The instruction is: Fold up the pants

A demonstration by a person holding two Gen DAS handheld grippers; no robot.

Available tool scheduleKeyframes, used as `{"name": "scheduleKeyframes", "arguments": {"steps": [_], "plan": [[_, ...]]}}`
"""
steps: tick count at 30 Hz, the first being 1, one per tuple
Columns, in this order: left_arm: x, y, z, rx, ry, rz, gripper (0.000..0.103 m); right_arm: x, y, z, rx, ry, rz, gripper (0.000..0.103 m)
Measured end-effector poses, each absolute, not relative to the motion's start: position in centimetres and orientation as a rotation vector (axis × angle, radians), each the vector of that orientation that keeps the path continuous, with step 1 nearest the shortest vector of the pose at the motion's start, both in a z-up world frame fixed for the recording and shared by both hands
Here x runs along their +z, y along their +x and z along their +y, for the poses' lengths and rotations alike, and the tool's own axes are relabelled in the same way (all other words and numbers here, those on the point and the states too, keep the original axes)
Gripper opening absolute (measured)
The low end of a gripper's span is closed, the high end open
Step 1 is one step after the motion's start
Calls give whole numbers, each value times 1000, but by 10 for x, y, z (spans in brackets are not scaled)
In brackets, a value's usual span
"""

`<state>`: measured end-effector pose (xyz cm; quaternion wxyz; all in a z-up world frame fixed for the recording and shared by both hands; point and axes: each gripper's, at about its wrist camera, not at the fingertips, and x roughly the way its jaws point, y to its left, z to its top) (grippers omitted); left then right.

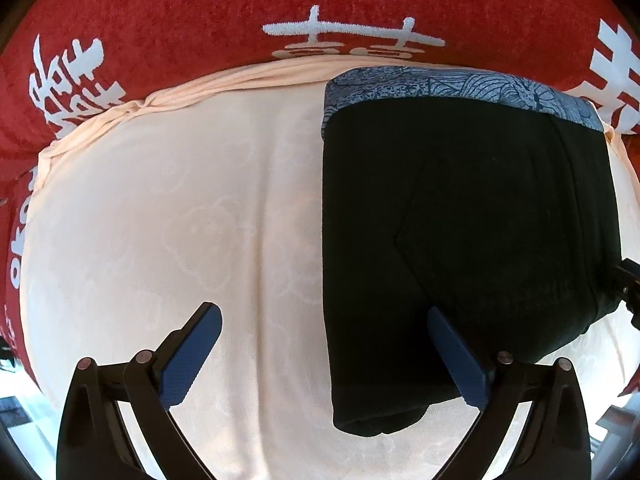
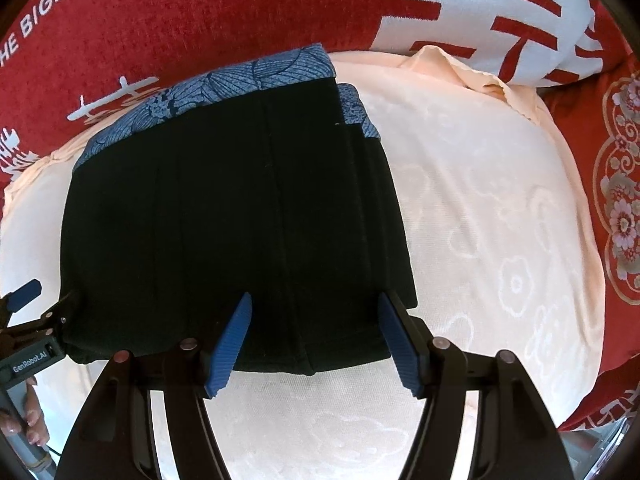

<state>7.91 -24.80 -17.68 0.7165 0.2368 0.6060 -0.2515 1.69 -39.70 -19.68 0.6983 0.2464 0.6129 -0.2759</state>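
The left gripper (image 1: 324, 330) hovers low over the bed with its 2 blue-padded fingers (image 1: 192, 356) spread wide and nothing between them. One finger hangs over bare cloth, the other over the near left part of the pants (image 1: 460, 220). The right gripper (image 2: 314, 318) is likewise spread wide and empty, its 2 blue fingers (image 2: 230, 344) poised above the near edge of the pants (image 2: 232, 220), straddling a vertical seam. Whether either finger touches the fabric cannot be told.

In the right wrist view, the left gripper (image 2: 24, 308) appears at the far left edge, close beside the near left corner of the bundle, with a person's hand (image 2: 24, 420) holding its handle below.

The pants are black and lie as a compact, roughly rectangular bundle, several layers thick, with a blue patterned waistband (image 2: 208, 92) at the far edge. They rest flat on a pale peach sheet (image 1: 160, 220) with a faint floral weave. Around the sheet lies a red blanket (image 1: 180, 8) bearing white characters and lettering.

Judging by the neat stack, the folding looks largely done, and the step in hand seems to be letting go or checking the result. If another fold is wanted, the next move calls for both grippers to pinch the 2 near corners through all layers and carry them evenly toward the waistband. Otherwise, a light pressing flat would finish it.
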Motion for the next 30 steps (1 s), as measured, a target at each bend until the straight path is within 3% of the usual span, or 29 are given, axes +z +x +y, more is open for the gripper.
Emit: {"name": "scheduleKeyframes", "arguments": {"steps": [19,21,25,30], "plan": [[-174,80,-254,-499,519,1393,103,-181,6,-449,-437,635,1408,73],[-170,85,-251,-513,482,1411,103,-172,-6,-457,-405,689,1379,80],[-156,96,-250,-566,385,1442,103,-162,-23,-476,-346,784,1317,81],[-144,107,-258,-651,293,1469,103,-156,-33,-489,-276,822,1254,93]]}}
